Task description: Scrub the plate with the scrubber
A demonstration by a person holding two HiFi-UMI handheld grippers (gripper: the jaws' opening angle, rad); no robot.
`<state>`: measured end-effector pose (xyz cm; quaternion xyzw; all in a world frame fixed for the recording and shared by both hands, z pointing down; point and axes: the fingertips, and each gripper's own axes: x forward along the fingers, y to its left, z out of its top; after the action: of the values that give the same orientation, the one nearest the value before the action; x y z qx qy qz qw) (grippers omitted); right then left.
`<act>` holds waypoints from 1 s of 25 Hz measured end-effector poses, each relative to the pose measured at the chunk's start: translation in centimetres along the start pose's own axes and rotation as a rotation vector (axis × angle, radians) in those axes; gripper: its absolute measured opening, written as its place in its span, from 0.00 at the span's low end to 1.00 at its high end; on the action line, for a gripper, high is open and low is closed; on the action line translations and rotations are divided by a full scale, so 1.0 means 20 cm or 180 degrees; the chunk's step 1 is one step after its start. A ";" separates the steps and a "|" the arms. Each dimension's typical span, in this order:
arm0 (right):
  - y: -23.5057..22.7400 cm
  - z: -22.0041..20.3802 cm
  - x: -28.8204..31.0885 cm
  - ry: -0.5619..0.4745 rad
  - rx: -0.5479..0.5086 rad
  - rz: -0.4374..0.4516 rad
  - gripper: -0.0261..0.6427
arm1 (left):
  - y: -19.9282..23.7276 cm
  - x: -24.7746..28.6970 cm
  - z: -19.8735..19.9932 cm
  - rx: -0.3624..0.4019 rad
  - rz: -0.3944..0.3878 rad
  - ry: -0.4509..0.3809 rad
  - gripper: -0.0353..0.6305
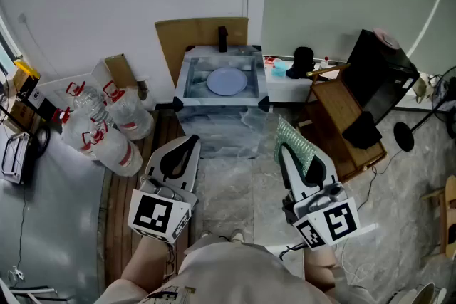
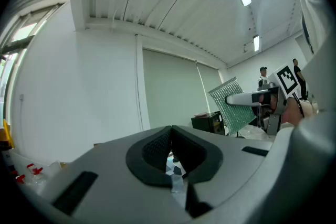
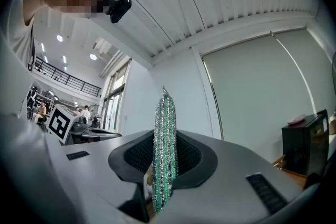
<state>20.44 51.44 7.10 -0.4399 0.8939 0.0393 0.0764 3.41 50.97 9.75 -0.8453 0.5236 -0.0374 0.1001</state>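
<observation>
Both grippers are held out side by side above a floor covered in plastic sheet. The right gripper (image 1: 285,152) clamps a green, glittery scrubber (image 1: 303,149), which stands out past its tip. The left gripper (image 1: 187,146) carries nothing. Ahead of both tips sits a clear tub (image 1: 187,78) with a pale plate (image 1: 226,80) lying flat inside. Red-capped bottles (image 1: 107,128) are heaped off the left gripper's outer side. A wooden stand (image 1: 345,121) is off the right gripper's outer side.

plate (image 1: 226,80) in sink (image 1: 187,75), bottles (image 1: 107,128) left, perhaps cabinet (image 1: 349,128) right
</observation>
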 end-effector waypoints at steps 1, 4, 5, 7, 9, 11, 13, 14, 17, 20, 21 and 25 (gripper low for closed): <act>0.00 0.01 -0.01 -0.0017 0.0007 0.0001 0.20 | 0.00 0.00 0.00 0.0007 0.0001 0.0001 0.08; 0.00 0.02 -0.01 -0.0059 0.0027 0.0020 0.20 | 0.00 0.01 0.01 0.0019 0.0008 0.0001 0.08; 0.00 0.02 -0.01 -0.0064 0.0029 0.0031 0.20 | 0.00 0.01 0.01 0.0016 0.0012 0.0000 0.08; 0.00 0.01 -0.01 -0.0062 0.0030 0.0046 0.20 | 0.00 0.01 0.01 0.0005 0.0015 -0.0001 0.08; 0.00 0.01 -0.01 -0.0062 0.0045 0.0054 0.20 | 0.00 0.01 0.01 -0.0001 0.0012 0.0002 0.08; -0.01 0.00 -0.01 -0.0059 0.0063 0.0052 0.20 | -0.02 0.01 0.00 -0.0011 -0.0002 0.0014 0.08; -0.02 -0.01 -0.01 -0.0048 0.0073 0.0043 0.20 | -0.03 0.02 -0.02 -0.0024 -0.0035 0.0037 0.08; -0.03 -0.01 -0.02 -0.0041 0.0075 0.0040 0.20 | -0.04 0.02 -0.02 -0.0027 -0.0051 0.0048 0.08; -0.05 -0.02 -0.04 -0.0032 0.0072 0.0038 0.20 | -0.06 0.03 -0.03 -0.0019 -0.0033 0.0042 0.08; -0.08 -0.03 -0.04 -0.0027 0.0064 0.0026 0.20 | -0.07 0.06 -0.04 -0.0040 -0.0030 0.0068 0.08; -0.08 -0.04 -0.03 -0.0023 0.0066 0.0021 0.20 | -0.07 0.06 -0.05 -0.0048 -0.0039 0.0087 0.08; -0.11 -0.05 -0.02 -0.0016 0.0106 0.0044 0.20 | -0.07 0.09 -0.07 -0.0039 -0.0025 0.0089 0.08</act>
<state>22.29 50.34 8.22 -0.4322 0.8973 0.0260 0.0857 5.21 49.72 11.23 -0.8473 0.5218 -0.0464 0.0875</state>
